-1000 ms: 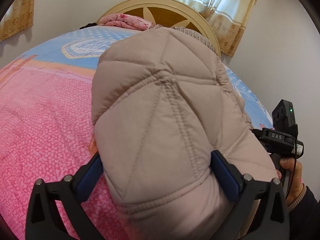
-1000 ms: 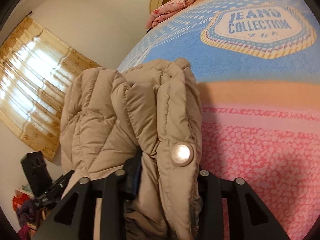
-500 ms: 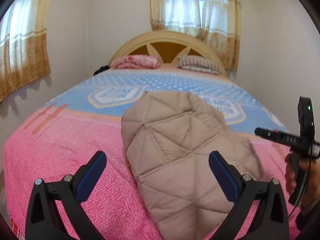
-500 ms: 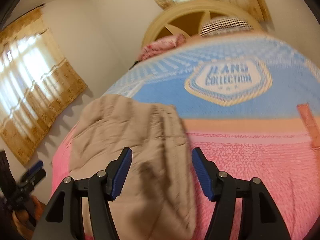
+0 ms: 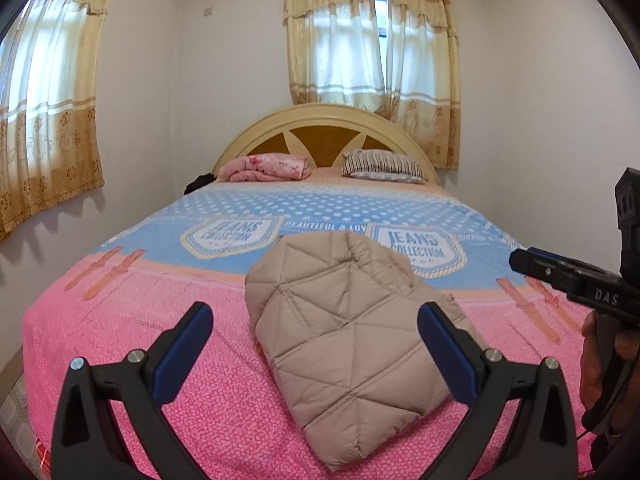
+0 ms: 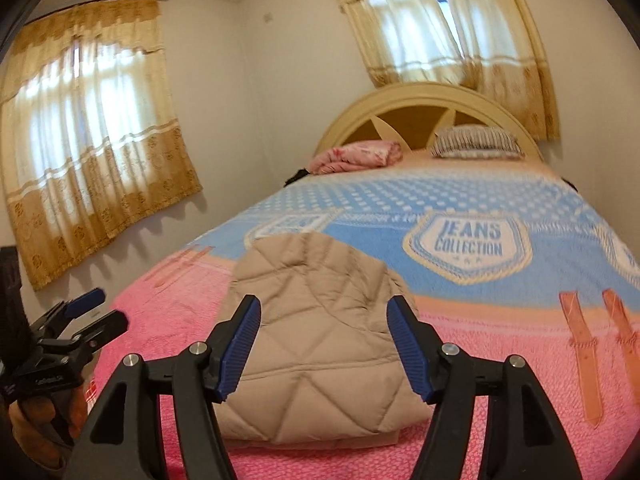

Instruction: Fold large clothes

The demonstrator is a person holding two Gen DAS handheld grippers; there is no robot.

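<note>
Left wrist view shows the folded beige jacket [image 5: 348, 344] lying near the foot edge of the bed [image 5: 120, 360]. Left gripper [image 5: 316, 348] stands released; right gripper [image 6: 324, 344] is opening, nothing pinched. Padding looks soft, light, springy: grip its thick folded edge.
</note>
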